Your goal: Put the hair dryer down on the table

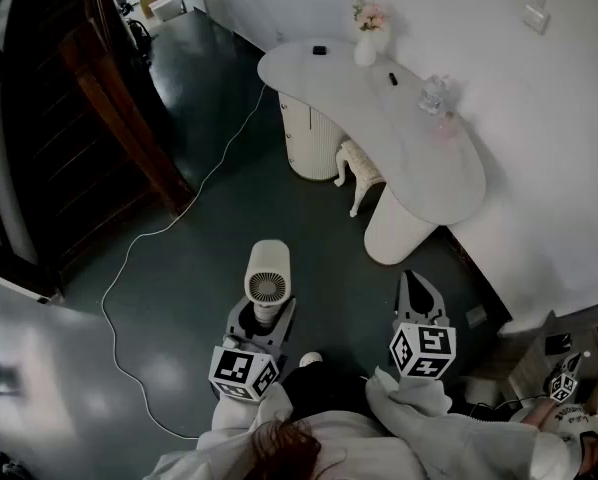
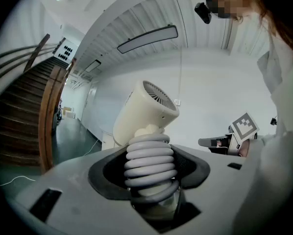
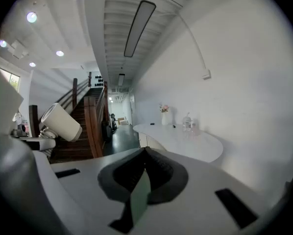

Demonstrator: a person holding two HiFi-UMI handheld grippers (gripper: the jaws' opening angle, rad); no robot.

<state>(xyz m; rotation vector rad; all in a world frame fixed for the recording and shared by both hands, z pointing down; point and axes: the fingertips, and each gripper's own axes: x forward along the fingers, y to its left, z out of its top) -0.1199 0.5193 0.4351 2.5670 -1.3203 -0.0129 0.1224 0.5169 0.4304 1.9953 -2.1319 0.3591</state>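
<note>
Clamping the cream cylindrical hair dryer [image 1: 267, 271] by its cord-wrapped handle [image 2: 150, 161], the left gripper [image 1: 263, 320] should carry it to the white curved tabletop [image 1: 351, 96] well ahead, lowering gently; the right gripper [image 1: 419, 290] is closed, empty.

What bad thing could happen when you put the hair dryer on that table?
The left tongs grip the hair dryer only by its cord-wrapped handle, so it might slip. On the table, it could bump the vase or glass bottle. The white cable on the floor could trip someone.
</note>
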